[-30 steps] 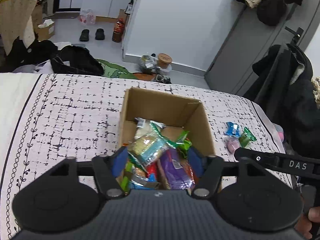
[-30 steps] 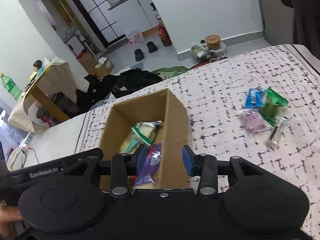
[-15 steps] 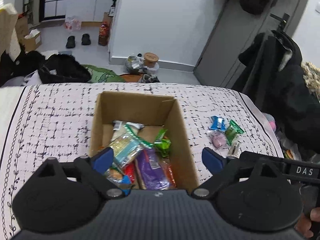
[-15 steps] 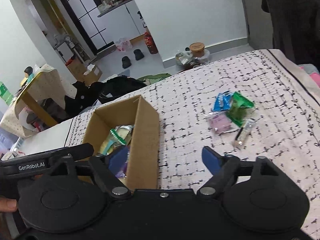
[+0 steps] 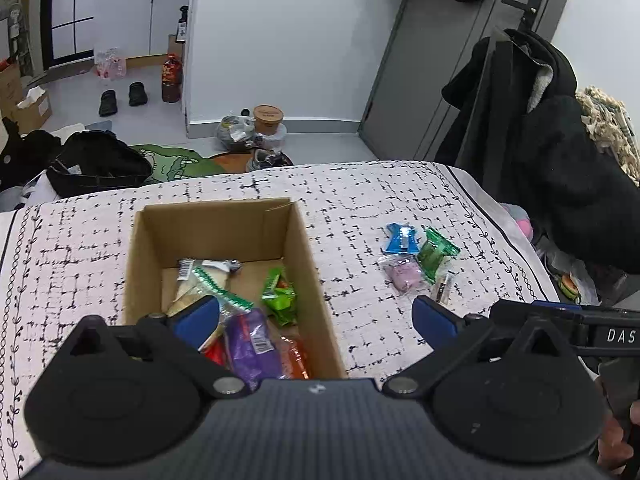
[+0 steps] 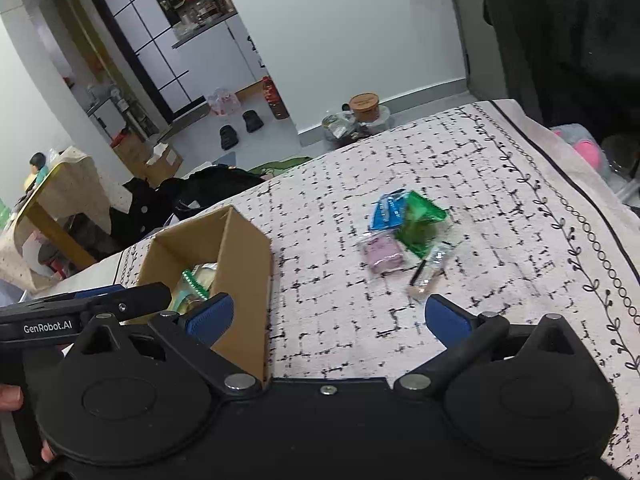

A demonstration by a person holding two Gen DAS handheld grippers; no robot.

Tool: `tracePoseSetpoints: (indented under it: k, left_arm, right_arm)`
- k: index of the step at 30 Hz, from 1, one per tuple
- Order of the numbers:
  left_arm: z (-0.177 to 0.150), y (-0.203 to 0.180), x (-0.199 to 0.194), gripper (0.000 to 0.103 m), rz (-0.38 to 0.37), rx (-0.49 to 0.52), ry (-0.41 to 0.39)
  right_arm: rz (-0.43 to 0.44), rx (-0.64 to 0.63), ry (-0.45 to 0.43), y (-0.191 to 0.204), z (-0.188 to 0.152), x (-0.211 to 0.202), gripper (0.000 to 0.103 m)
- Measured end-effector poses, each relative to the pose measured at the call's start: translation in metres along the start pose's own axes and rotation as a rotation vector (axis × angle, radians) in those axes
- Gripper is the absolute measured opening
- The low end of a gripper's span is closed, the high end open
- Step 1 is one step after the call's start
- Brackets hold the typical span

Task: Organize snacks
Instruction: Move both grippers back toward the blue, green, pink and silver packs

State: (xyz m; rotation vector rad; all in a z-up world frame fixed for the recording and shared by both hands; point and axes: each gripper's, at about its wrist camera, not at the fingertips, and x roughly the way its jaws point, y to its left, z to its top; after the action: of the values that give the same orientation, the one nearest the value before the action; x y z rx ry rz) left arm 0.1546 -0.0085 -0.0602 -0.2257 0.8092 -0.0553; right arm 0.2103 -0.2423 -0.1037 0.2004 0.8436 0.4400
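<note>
Looking along the left gripper (image 5: pixel 316 320), its jaws are opening wide with nothing pinched — the box (image 5: pixel 308 248) of snacks sits at eleven o'clock, its right wall between the fingers, and the loose packets (image 5: pixel 416 256) lie at one o'clock beyond the right finger (image 5: pixel 434 320).

From the right gripper (image 6: pixel 328 312), jaws likewise opening and empty — box (image 6: pixel 248 280) at ten o'clock behind the left finger (image 6: pixel 212 314), packets (image 6: pixel 404 236) at one o'clock on the cloth (image 6: pixel 500 200), clear of both fingers.

Black slippers (image 5: pixel 123 97) on the floor, dark coat (image 5: pixel 532 120) by grey door (image 5: pixel 416 64)
</note>
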Motion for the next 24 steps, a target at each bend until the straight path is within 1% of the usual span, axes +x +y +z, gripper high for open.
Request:
tracePoseSetpoints:
  k: [6, 13, 19, 22, 24]
  left_arm:
    - [0.007, -0.014, 0.01, 0.102, 0.003, -0.009, 0.008]
    - [0.01, -0.035, 0.024, 0.102, -0.023, 0.017, 0.021]
    - [0.014, -0.057, 0.037, 0.1, -0.038, 0.047, 0.017]
    - [0.016, -0.066, 0.046, 0.1, -0.052, 0.05, 0.024]
    - [0.018, -0.072, 0.053, 0.099, -0.057, 0.049, 0.024]
  right_arm:
    - [-0.022, 0.033, -0.01, -0.021, 0.001, -0.003, 0.103]
    - [-0.038, 0.073, -0.023, -0.046, 0.003, -0.004, 0.103]
    - [-0.052, 0.097, -0.031, -0.065, 0.003, -0.003, 0.103]
    - [-0.056, 0.12, -0.029, -0.075, 0.004, 0.0, 0.098]
    - [-0.048, 0.136, -0.022, -0.08, 0.005, 0.003, 0.09]
